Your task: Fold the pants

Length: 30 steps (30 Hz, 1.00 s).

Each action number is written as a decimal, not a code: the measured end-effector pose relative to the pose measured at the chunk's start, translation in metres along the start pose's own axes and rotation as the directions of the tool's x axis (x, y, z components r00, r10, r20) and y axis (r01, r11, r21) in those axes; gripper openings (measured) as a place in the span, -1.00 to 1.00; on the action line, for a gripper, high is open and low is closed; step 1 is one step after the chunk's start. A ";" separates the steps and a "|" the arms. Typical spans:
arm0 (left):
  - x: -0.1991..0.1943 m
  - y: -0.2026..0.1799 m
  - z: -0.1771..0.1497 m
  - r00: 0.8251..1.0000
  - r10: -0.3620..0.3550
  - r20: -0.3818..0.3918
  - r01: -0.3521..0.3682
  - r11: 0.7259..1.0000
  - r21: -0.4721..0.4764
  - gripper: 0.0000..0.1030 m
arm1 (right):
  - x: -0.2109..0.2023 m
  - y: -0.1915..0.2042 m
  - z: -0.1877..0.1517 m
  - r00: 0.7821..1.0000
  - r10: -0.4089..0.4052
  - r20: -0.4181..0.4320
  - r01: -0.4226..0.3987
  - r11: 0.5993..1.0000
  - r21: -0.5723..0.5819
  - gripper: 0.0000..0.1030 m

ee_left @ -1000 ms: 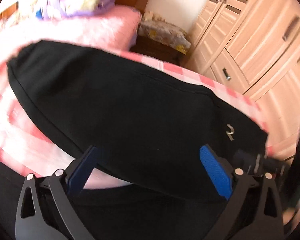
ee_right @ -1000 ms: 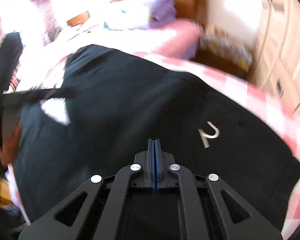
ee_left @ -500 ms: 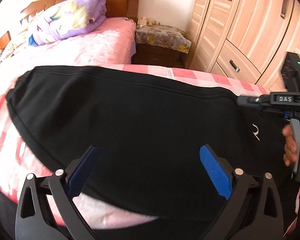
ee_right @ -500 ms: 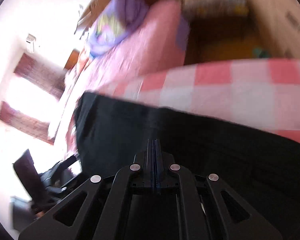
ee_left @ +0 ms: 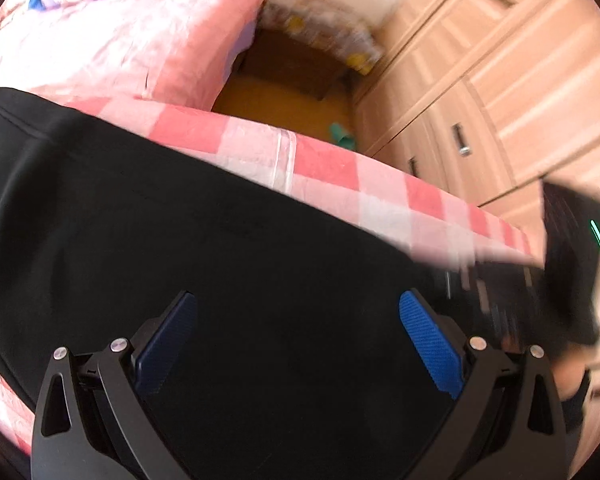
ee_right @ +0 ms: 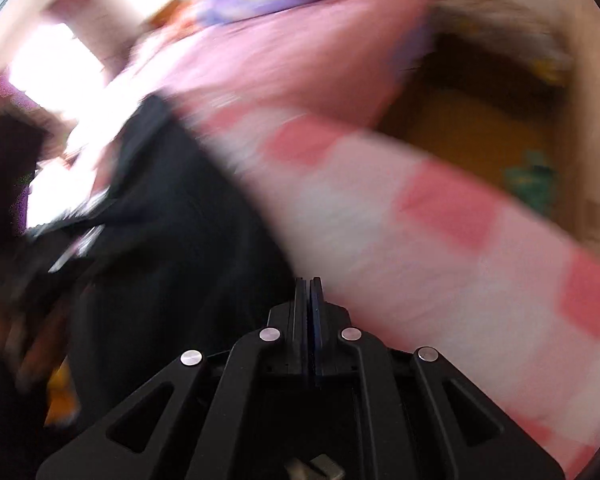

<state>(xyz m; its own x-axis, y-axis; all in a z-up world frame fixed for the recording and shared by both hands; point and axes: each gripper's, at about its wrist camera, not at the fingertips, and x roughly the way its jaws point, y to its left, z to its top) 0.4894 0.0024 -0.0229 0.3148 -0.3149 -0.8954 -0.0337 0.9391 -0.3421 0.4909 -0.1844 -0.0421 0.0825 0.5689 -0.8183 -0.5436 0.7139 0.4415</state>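
My left gripper (ee_left: 298, 330) gapes wide, its ribbed blue pads holding nothing above the smooth black pants (ee_left: 180, 240), which lie spread flat on the pink-and-white checked sheet (ee_left: 332, 168). My right gripper (ee_right: 309, 292) is pressed shut at the pants' edge; whether cloth is pinched, I cannot tell.

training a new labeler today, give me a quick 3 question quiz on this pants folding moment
1. True or false: the left gripper is open above the black pants.
2. What pattern is the sheet under the pants: A striped, B pink checked, C plain white?
3. Fill in: the right gripper is ____.

Key: 1 true. 2 B. 3 shut, with nothing visible between its fingers.
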 end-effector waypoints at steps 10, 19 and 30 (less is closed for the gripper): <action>0.044 -0.040 0.005 0.952 0.276 -0.134 -0.250 0.951 0.182 0.81 | -0.018 0.025 -0.054 0.984 0.169 -0.052 -0.175 0.972 -0.157 -0.84; -0.026 -0.036 -0.052 0.987 0.107 0.118 -0.129 0.972 0.197 -0.75 | -0.097 0.018 -0.122 0.875 0.366 0.317 -0.412 0.906 0.092 -0.84; -0.100 0.020 -0.275 0.895 -0.070 0.440 -0.031 0.975 0.218 -0.73 | -0.149 0.152 -0.317 0.721 -0.009 0.693 -0.071 0.994 0.087 -0.84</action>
<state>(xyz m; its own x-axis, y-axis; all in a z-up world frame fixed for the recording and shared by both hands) 0.1961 0.0144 -0.0186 0.7016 -0.2867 -0.6523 0.1641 0.9559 -0.2436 0.1310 -0.2900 0.0300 0.6433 0.6866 -0.3387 -0.4733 0.7044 0.5290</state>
